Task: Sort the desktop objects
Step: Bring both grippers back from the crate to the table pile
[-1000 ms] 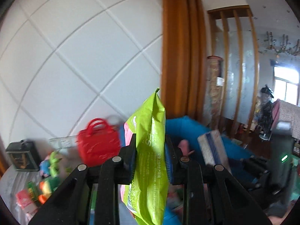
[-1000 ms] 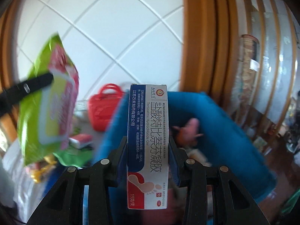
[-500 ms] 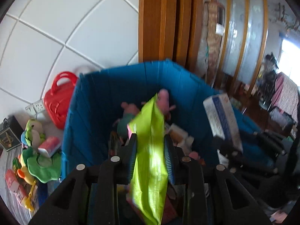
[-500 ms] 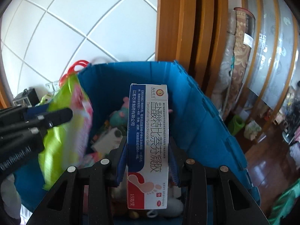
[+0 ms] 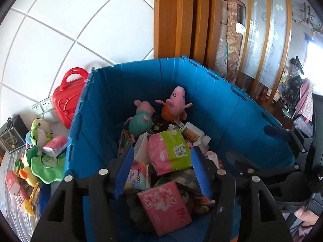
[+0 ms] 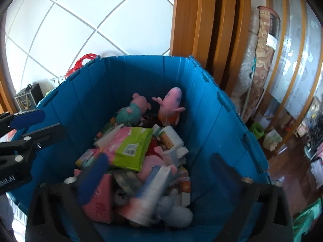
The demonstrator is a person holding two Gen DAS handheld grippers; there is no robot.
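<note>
Both grippers hang over a blue bin full of packets, boxes and two pink pig plush toys. My left gripper has its jaws opening; the green and pink packet lies loose on the pile below them, untouched by the blue pads. My right gripper is blurred, with its jaws also opening. The white and blue box is a blurred streak between them, free of the pads and tipping onto the pile. The left gripper's fingers show at the left of the right wrist view.
On the table left of the bin are a red carry case, a frog plush, a pink tissue pack and a black lantern box. A tiled wall and a wooden door frame stand behind. A person's hand shows at the bottom right.
Both grippers came down over the bin and opened. The green packet left the left jaws and landed on the pile. The box slipped out of the right jaws.
</note>
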